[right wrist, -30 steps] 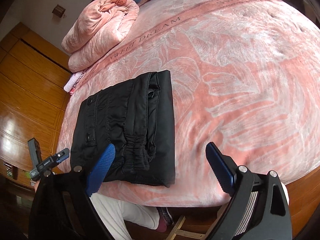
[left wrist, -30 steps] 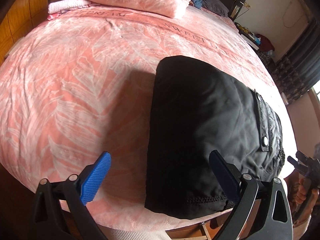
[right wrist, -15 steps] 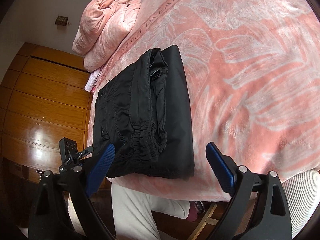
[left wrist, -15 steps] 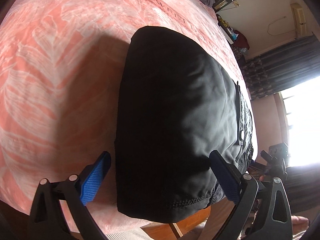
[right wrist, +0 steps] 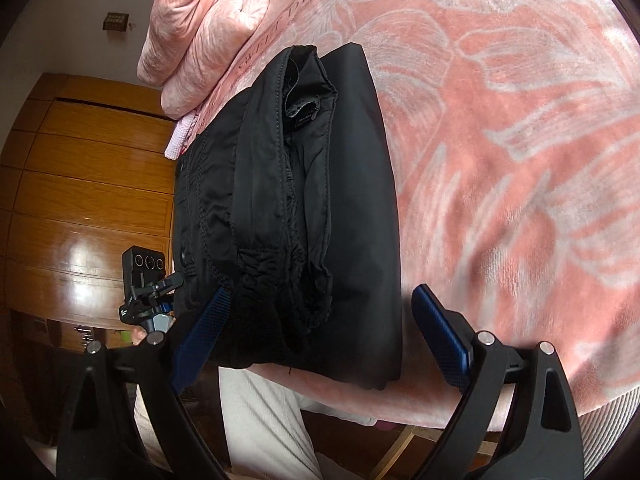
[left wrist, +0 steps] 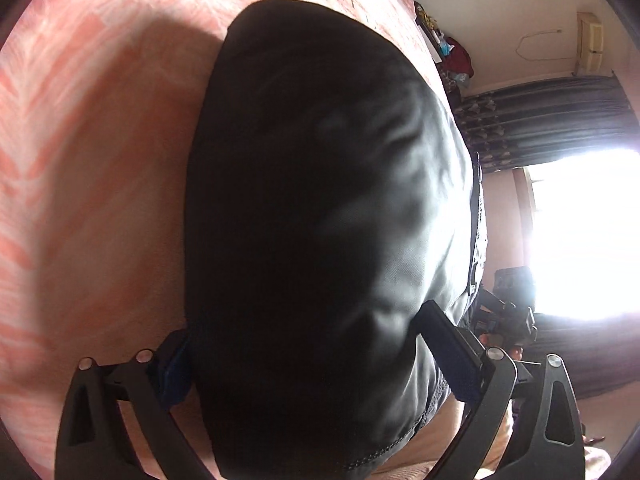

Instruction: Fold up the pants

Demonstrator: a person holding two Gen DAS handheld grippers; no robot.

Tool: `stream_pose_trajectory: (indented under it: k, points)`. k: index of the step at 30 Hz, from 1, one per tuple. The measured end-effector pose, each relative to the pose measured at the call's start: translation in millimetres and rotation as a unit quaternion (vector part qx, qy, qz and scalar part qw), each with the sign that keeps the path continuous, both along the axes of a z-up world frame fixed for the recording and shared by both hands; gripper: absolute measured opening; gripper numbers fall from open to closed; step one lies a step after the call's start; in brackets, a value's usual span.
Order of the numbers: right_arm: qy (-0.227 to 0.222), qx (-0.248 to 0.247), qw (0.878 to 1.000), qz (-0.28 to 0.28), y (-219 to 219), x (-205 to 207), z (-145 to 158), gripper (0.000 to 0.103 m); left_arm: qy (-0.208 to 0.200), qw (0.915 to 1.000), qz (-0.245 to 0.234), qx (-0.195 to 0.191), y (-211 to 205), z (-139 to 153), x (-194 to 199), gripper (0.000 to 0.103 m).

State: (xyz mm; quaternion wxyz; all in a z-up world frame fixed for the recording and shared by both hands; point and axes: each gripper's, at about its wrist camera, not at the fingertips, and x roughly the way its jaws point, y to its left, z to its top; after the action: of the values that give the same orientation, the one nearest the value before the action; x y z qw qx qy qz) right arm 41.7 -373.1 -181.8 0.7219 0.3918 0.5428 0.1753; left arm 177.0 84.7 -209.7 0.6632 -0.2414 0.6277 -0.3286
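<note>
The black pants [left wrist: 320, 208] lie folded into a thick rectangle on the pink bed [left wrist: 100, 160], near its front edge. My left gripper [left wrist: 304, 356] is open, its blue pads either side of the bundle's near end, with cloth between them. In the right wrist view the pants [right wrist: 304, 208] show their waistband and stacked layers. My right gripper [right wrist: 320, 328] is open and straddles the near edge of the bundle. The left gripper also shows there [right wrist: 148, 296], at the bundle's far side.
A rolled pink quilt [right wrist: 208, 32] lies at the head of the bed. A wooden wardrobe [right wrist: 80, 200] stands beside the bed. Dark curtains [left wrist: 540, 120] and a bright window [left wrist: 580, 232] are on the other side. My light trousers [right wrist: 260, 420] show below the bed edge.
Both grippers have moved in close to the folded pants. The left one now has the bundle's near end between its open fingers; the right one now straddles the other end.
</note>
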Motion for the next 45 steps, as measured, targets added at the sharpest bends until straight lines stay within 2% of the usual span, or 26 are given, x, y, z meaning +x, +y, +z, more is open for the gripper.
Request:
stream_pose_trajectory:
  k: [8, 12, 13, 14, 17, 18, 22, 24, 27, 33, 39, 45]
  points:
    - [0.0, 0.015, 1.0, 0.013, 8, 12, -9, 0.092, 0.021, 0.9997, -0.011, -0.007, -9, -9, 11, 0.1]
    - [-0.013, 0.0, 1.0, 0.013, 15, 15, -7, 0.071, 0.013, 0.9999, -0.003, -0.001, -12, -7, 14, 0.1]
    - [-0.02, -0.002, 1.0, 0.013, 14, 12, -4, 0.062, 0.009, 1.0, 0.002, -0.003, -12, -5, 13, 0.099]
    - [-0.029, -0.002, 1.0, 0.012, 14, 10, -1, 0.053, 0.006, 0.9999, 0.008, -0.002, -12, -4, 13, 0.096]
    - [-0.053, -0.02, 0.998, 0.015, 17, 6, 15, 0.041, -0.013, 0.9996, 0.02, 0.016, -15, 4, 10, 0.079]
    - [-0.06, -0.032, 0.997, 0.019, 21, 6, 21, 0.04, -0.021, 0.9993, 0.023, 0.019, -16, 8, 9, 0.072]
    - [-0.085, -0.06, 0.994, 0.03, 30, 9, 45, 0.038, -0.03, 0.9989, 0.031, 0.019, -15, 14, 12, 0.058]
    - [-0.102, -0.077, 0.991, 0.039, 35, 11, 60, 0.037, -0.038, 0.9986, 0.035, 0.013, -16, 17, 11, 0.048]
    - [-0.126, -0.1, 0.986, 0.045, 36, 17, 81, 0.037, -0.057, 0.9973, 0.045, -0.006, -15, 25, 5, 0.04]
    - [-0.155, -0.122, 0.98, 0.031, 9, 35, 110, 0.037, -0.104, 0.9931, 0.044, -0.032, -39, 38, 6, 0.038]
    - [-0.168, -0.14, 0.976, 0.019, -29, 74, 122, 0.037, -0.137, 0.9896, 0.027, -0.036, -69, 57, 51, 0.038]
    - [-0.162, -0.142, 0.976, 0.017, -56, 134, 116, 0.037, -0.155, 0.987, 0.031, -0.027, -92, 62, 93, 0.038]
